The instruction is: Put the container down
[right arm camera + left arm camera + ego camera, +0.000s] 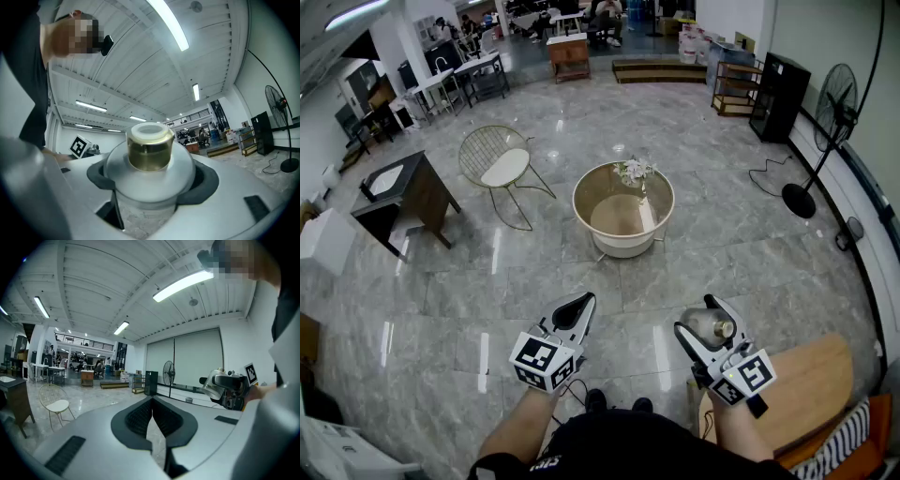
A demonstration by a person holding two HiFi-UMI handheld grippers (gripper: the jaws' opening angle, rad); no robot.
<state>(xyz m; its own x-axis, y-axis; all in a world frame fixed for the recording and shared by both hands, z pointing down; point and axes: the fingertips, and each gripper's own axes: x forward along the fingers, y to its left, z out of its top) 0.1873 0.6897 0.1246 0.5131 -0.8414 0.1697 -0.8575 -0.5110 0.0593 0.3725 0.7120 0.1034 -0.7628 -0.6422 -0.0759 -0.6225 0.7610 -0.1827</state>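
Note:
A pale frosted container [149, 171] with a gold collar and white cap [149, 145] sits clamped between the jaws of my right gripper [152, 187], which is shut on it and holds it level in the air. In the head view the same container [711, 325] shows at the tip of the right gripper [705, 339], low right, above the floor. My left gripper [574, 317] hovers at lower centre with its jaws together and nothing in them. From the left gripper view the dark pads [152, 416] meet, and the held container [216, 385] appears at the right.
A round white tub table [623, 208] with flowers stands ahead on the marble floor. A wire chair [499, 166] and a dark desk [403, 199] are to the left. A wooden tabletop [806, 384] lies just right of me. A standing fan [831, 112] is at the far right.

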